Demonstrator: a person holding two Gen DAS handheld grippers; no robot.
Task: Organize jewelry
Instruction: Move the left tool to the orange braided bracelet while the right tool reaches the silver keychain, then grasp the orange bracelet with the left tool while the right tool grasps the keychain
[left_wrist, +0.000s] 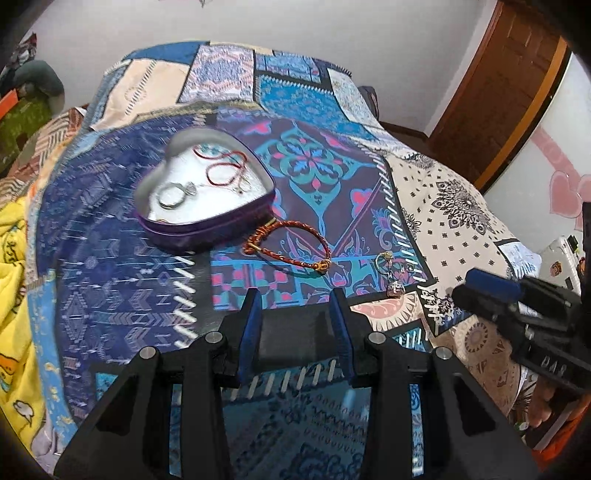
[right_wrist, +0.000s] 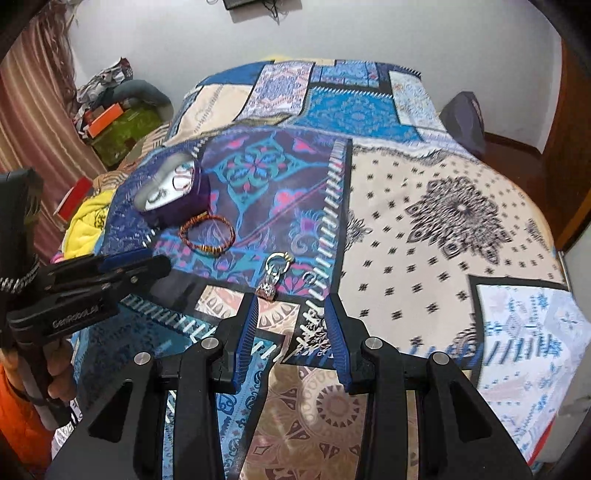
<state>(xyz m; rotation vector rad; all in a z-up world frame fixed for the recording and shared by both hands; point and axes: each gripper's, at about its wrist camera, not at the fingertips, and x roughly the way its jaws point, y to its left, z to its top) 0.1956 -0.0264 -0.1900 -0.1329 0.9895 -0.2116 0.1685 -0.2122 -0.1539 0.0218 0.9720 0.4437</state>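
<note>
Bed cover (left_wrist: 424, 206): a patchwork spread in blue, purple and cream panels fills most of both views; all the jewelry lies on it.
Left gripper (left_wrist: 295, 291): released, its blue-padded fingers spread apart with nothing between them, held above the near edge of the spread and pointing toward the braided bracelet.
Right gripper (right_wrist: 290, 295): also released and empty, its fingers apart, tips just near of the keyring charm, no contact visible.
Heart-shaped box (left_wrist: 207, 192): purple-sided, white inside, lid off, sitting on the dark blue panel at far left.
Box contents: a thin red cord (left_wrist: 221, 166) looped toward the far side, a silver ring (left_wrist: 171, 195) nearer, and a few small pieces too blurred to name.
Braided bracelet (left_wrist: 288, 242): reddish-orange loop with gold ends, lying flat just right of the box's near tip, outside it.
Keyring charm (right_wrist: 275, 275): silver ring with a small hanging charm, right of the bracelet and apart from it, at the edge of the purple panel.
</note>
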